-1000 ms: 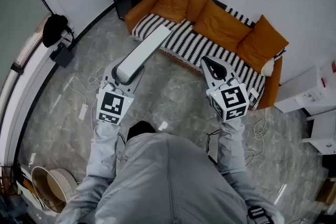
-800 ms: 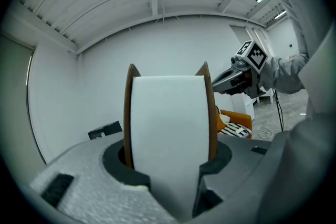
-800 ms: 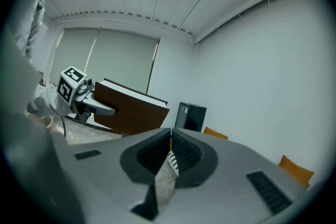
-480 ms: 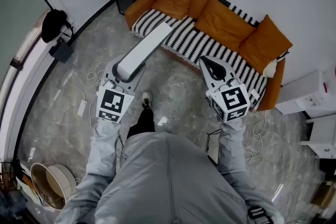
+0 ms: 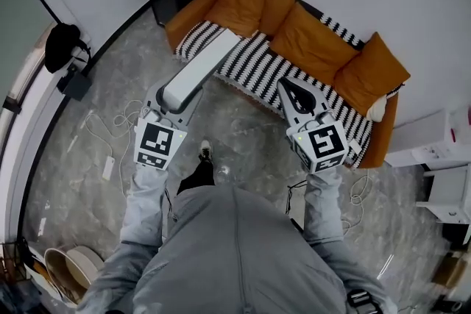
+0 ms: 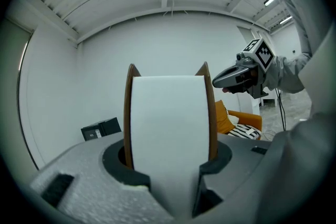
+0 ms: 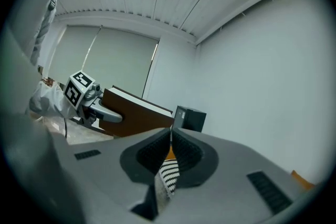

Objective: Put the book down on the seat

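Your left gripper (image 5: 174,101) clamps the book (image 5: 202,70) in the air before the sofa (image 5: 259,64). Its own view alone shows brown covers flanking white pages. Your right gripper (image 5: 288,90) is closed, empty.

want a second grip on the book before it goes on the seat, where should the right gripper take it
Probably its far, free half, from above: the book is on edge, white pages up, brown covers facing sideways, so jaws can straddle the covers. The left gripper clamps the near end. The right gripper has its jaws shut and must open first.
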`<state>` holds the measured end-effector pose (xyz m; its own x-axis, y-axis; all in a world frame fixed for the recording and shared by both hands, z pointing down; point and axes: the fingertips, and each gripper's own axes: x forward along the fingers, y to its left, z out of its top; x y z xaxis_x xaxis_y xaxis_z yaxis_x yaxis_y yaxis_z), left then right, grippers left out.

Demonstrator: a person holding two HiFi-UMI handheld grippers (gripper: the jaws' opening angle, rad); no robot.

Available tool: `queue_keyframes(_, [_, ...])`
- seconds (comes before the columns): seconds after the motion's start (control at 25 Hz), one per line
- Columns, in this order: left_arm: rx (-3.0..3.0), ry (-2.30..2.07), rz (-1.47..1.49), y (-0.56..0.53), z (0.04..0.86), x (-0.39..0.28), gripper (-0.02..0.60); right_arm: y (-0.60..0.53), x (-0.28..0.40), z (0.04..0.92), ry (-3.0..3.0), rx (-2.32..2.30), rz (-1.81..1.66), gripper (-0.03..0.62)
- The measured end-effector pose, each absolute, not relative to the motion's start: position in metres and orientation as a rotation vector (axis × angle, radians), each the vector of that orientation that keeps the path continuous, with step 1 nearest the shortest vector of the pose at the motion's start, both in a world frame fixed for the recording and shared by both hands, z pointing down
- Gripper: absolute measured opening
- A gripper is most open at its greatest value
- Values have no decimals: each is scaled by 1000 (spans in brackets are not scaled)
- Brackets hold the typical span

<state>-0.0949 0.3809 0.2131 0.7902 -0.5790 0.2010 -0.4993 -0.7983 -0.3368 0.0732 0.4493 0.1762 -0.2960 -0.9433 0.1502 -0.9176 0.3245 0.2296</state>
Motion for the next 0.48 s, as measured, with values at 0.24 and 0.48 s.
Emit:
queue_keyframes(0.24, [-2742, 812, -437, 298, 215, -84, 224, 370, 87, 180, -2313, 1707, -79, 31])
queue_keyframes(0.48, [-2758, 798, -447, 234, 218, -77, 224, 310, 93, 184, -2288, 1700, -41, 31])
